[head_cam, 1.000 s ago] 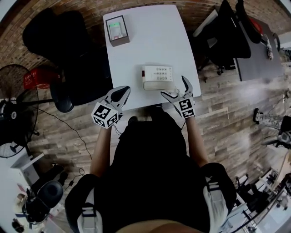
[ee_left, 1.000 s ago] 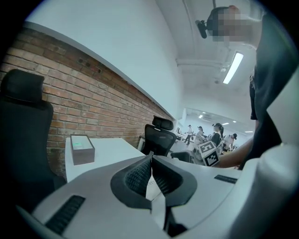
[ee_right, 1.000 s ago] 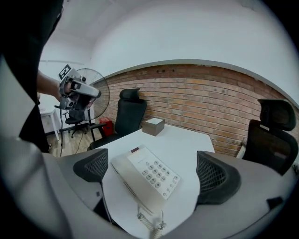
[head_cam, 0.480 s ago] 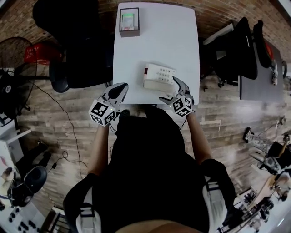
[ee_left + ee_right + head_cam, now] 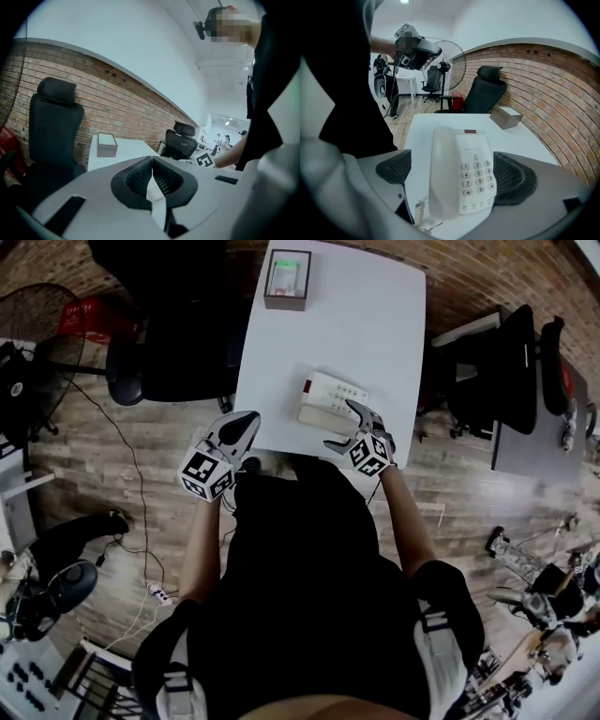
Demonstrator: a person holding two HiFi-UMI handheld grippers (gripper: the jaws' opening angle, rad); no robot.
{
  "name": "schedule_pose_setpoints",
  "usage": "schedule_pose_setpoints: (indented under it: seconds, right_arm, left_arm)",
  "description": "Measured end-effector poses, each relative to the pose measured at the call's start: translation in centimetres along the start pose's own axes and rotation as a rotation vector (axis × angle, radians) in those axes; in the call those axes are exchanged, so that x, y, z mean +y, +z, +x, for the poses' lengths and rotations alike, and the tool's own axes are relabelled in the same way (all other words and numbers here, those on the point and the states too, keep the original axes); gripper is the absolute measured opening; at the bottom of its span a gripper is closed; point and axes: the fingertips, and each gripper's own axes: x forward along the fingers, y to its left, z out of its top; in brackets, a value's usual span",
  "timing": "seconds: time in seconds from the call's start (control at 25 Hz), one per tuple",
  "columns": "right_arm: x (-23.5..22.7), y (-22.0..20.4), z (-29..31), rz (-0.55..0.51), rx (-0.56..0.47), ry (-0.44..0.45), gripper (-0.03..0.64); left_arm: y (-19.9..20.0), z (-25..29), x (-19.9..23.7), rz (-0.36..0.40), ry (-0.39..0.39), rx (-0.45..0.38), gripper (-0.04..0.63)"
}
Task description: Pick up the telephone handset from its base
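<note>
Left of the white table (image 5: pixel 375 324), a black office chair (image 5: pixel 169 352) stands on the wood floor (image 5: pixel 122 484). Just off the table's near left corner, the left gripper (image 5: pixel 246 420) hangs with its jaws pressed together and nothing between them. Toward the table's far edge sits a small box (image 5: pixel 287 279) with a green top. Near the front edge lies the telephone (image 5: pixel 336 392). Its handset (image 5: pixel 322 416) rests on the base along the side nearest the person, with a coiled cord (image 5: pixel 419 213) at its near end. The right gripper (image 5: pixel 339 423) tilts down over the telephone, its jaws wide apart and just now closing a little. The whole phone sits between them. One pad (image 5: pixel 396 166) stands clear of the handset, and the other is just beside the keypad (image 5: pixel 474 176); neither visibly presses.
</note>
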Motion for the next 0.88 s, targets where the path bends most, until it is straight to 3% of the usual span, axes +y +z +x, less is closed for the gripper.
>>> schedule_pose_setpoints:
  seconds: [0.6, 0.88]
  right_arm:
    - [0.6, -1.9, 2.8, -0.055, 0.065, 0.108, 0.515]
    - [1.2, -2.2, 3.4, -0.066, 0.085, 0.143, 0.412]
  left_arm:
    - [-0.4, -1.2, 0.8, -0.029, 0.081, -0.016, 0.02]
    - [-0.9, -2.3, 1.1, -0.032, 0.111, -0.008, 0.02]
